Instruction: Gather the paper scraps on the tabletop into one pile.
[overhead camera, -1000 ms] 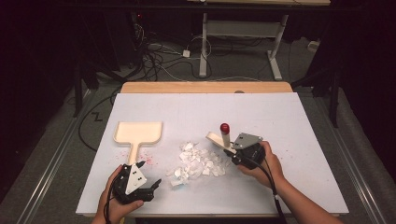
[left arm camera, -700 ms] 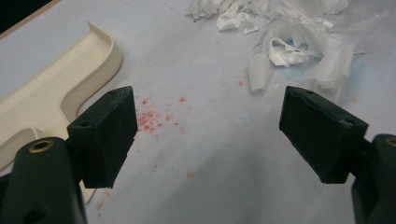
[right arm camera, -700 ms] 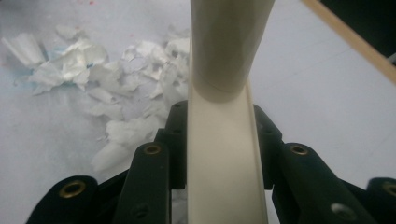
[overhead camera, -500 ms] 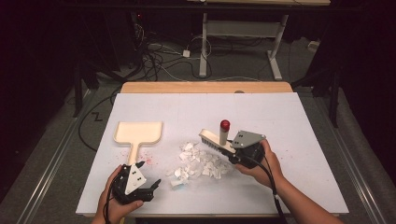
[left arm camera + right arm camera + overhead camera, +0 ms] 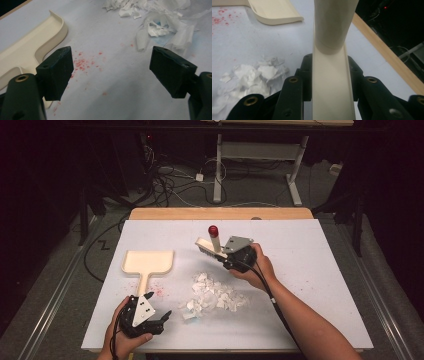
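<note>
Cream plastic marks both tools in the high view: the right gripper point(image 5: 220, 256), held in the person's right hand point(image 5: 257, 267), is clamped on the handle of a brush point(image 5: 206, 245), whose head projects up and to the left of the jaws while a red-capped end point(image 5: 213, 230) rises above them. A heap of torn paper scraps point(image 5: 215, 295) lies on the white table point(image 5: 320, 270) just below and in front of this gripper, apart from the brush. The left gripper point(image 5: 161, 320), at the near edge of the table, points right toward the heap, with the dustpan point(image 5: 148, 262) beyond it, the dustpan's handle reaching almost to the gripper body. Left gripper view: the two black jaws stand wide apart with nothing between them; the dustpan point(image 5: 30, 52) lies to the left of the left jaw, the paper scraps point(image 5: 160, 25) ahead and to the right, and faint red specks point(image 5: 82, 62) dot the table between the jaws. Right gripper view: both jaws press against the sides of the brush handle point(image 5: 332, 82), which runs straight up from between them; the paper scraps point(image 5: 254, 75) lie to the left of the jaws, and the dustpan point(image 5: 277, 12) lies farther ahead on the left.
</note>
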